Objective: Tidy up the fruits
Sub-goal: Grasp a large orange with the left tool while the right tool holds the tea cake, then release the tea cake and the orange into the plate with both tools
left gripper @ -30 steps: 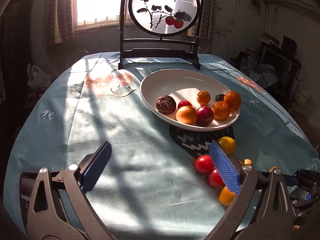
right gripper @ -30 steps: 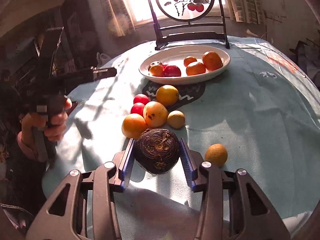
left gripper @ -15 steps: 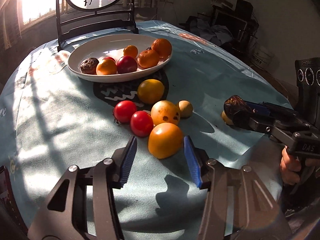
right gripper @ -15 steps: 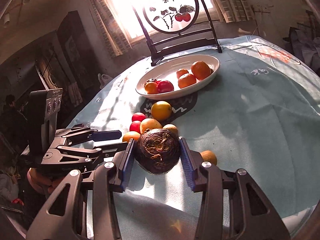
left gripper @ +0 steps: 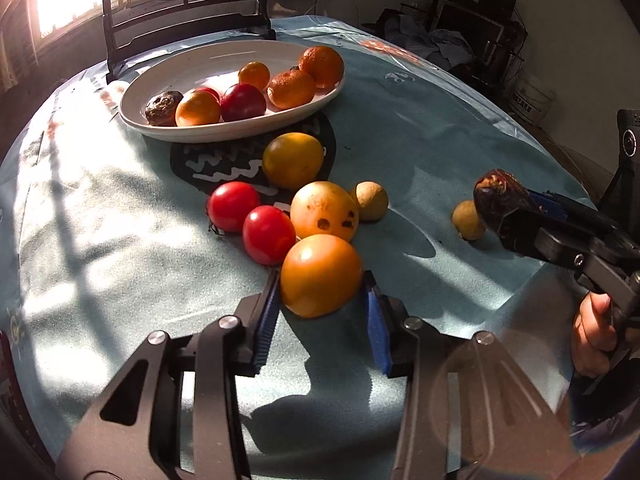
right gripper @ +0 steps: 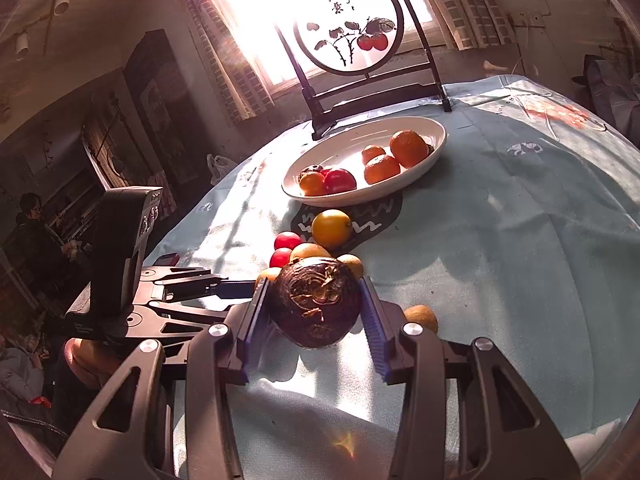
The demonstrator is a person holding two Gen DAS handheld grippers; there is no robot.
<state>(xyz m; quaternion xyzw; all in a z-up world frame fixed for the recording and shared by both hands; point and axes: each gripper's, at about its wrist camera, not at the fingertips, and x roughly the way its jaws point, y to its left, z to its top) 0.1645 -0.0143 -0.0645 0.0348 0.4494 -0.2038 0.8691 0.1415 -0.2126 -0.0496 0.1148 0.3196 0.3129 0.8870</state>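
Here the left gripper (left gripper: 320,304) brackets the orange fruit (left gripper: 321,275) lying on the tablecloth (left gripper: 420,128), its pads at both flanks though I cannot tell whether they press yet. The fruit looks smooth, firm and fairly light, likely to slip unless taken across its widest middle. Directly ahead and touching it sit a spotted yellow fruit (left gripper: 324,211) and a red tomato (left gripper: 269,234), which crowd any forward push. Farther ahead lies the white dish (left gripper: 168,76). Off to the right, the right gripper (right gripper: 314,312) clamps a dark wrinkled fruit (right gripper: 315,304), lifted above the cloth.
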